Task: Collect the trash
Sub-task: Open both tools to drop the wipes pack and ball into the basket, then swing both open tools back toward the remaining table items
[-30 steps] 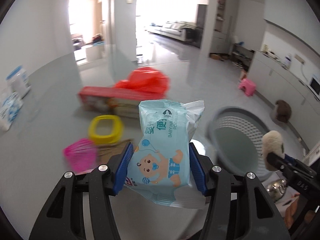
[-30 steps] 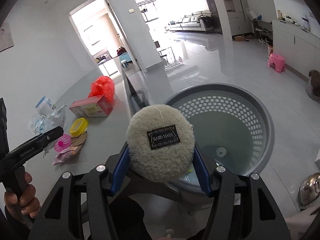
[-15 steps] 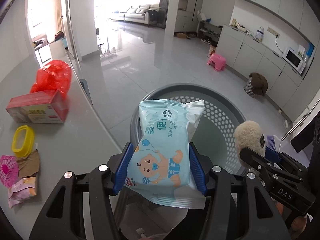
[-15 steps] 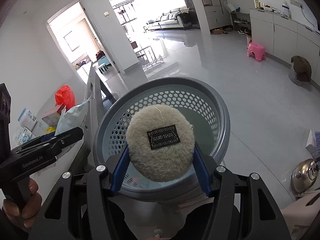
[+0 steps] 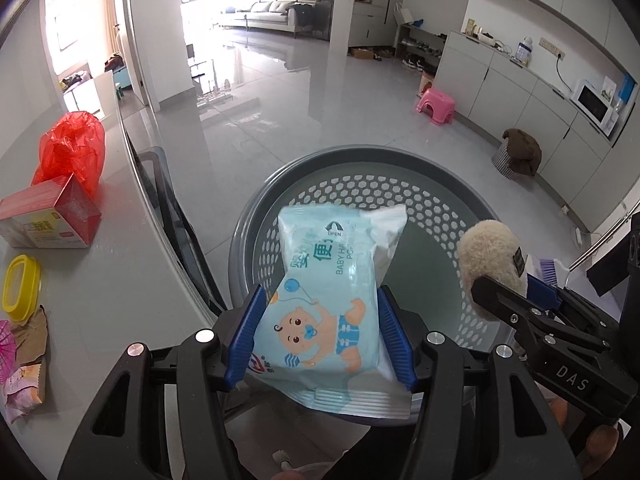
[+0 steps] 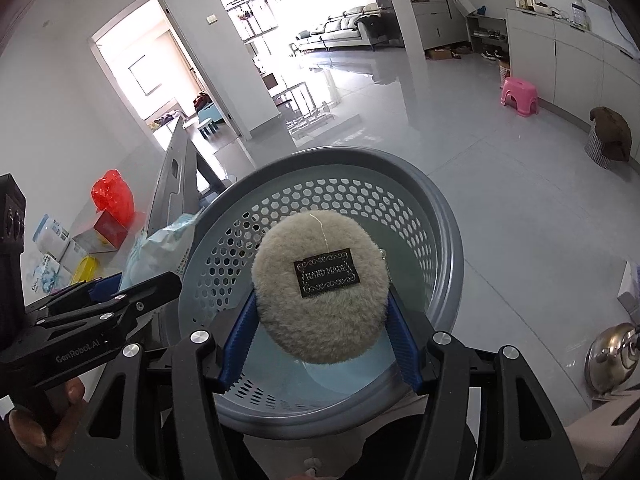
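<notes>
Left wrist view: the left claw (image 5: 320, 334) grips the baby wipes pack (image 5: 332, 300) between its pads above the grey basket (image 5: 460, 184); the right claw (image 6: 322, 334) clamps a fluffy round puff (image 6: 320, 300) over it.

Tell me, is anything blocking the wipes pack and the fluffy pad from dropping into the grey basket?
Nothing visible is. The wipes pack and the fluffy pad both hang over the basket, whose mouth is open, with nothing seen inside it.

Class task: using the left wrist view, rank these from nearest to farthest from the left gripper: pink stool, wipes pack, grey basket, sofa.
1. wipes pack, held in the left gripper
2. grey basket, just beyond, below
3. pink stool, right, mid-floor
4. sofa, far back room
</notes>
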### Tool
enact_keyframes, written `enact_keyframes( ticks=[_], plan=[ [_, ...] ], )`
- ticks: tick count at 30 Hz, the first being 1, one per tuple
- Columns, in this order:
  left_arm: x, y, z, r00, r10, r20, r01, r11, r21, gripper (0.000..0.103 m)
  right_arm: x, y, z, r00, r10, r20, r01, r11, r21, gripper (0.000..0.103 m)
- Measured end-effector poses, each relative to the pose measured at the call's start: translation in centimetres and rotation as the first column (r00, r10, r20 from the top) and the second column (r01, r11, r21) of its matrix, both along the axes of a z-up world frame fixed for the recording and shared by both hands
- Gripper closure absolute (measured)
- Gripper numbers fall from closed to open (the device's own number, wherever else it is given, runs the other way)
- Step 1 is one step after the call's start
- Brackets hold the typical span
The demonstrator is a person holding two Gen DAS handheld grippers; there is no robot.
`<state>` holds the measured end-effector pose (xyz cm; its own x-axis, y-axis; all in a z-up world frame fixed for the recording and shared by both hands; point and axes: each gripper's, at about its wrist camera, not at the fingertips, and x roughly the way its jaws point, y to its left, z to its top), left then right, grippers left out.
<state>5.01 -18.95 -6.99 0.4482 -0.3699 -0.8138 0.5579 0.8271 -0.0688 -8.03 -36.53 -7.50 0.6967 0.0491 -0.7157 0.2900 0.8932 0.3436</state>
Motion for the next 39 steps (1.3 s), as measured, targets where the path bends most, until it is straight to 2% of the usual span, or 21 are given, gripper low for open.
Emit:
enact_keyframes(
  ticks=[2, 5, 20, 29, 39],
  plan=[
    [0.0, -0.1, 0.2, 1.000, 0.007, 0.013, -0.007, 1.000, 0.017, 0.046, -0.4, -0.3, 0.1, 1.000, -0.002, 0.009, 0.002, 1.000, 0.002, 0.037],
    [0.2, 0.1, 0.2, 1.000, 0.016, 0.016, -0.016, 1.000, 0.021, 0.039, -0.5, -0.4, 0.3, 1.000, -0.009, 0.021, 0.009, 1.000, -0.002, 0.034],
    [-0.9, 1.0, 0.5, 1.000, 0.019, 0.001, -0.019, 1.000, 0.002, 0.039, -1.5, -0.3, 0.6, 0.999, -0.028, 0.026, 0.028, 1.000, 0.009, 0.034],
    [-2.2, 2.6, 1.6, 0.999, 0.023, 0.029, -0.023, 1.000, -0.005, 0.039, -2.7, 0.8, 1.3, 0.999, -0.026, 0.031, 0.026, 1.000, 0.005, 0.034],
    [-3.7, 6.7, 2.9, 0.994, 0.075, 0.085, -0.075, 0.997, -0.005, 0.031, -3.1, 4.3, 2.3, 0.999, 0.034, 0.039, -0.034, 0.999, -0.011, 0.032]
  ],
)
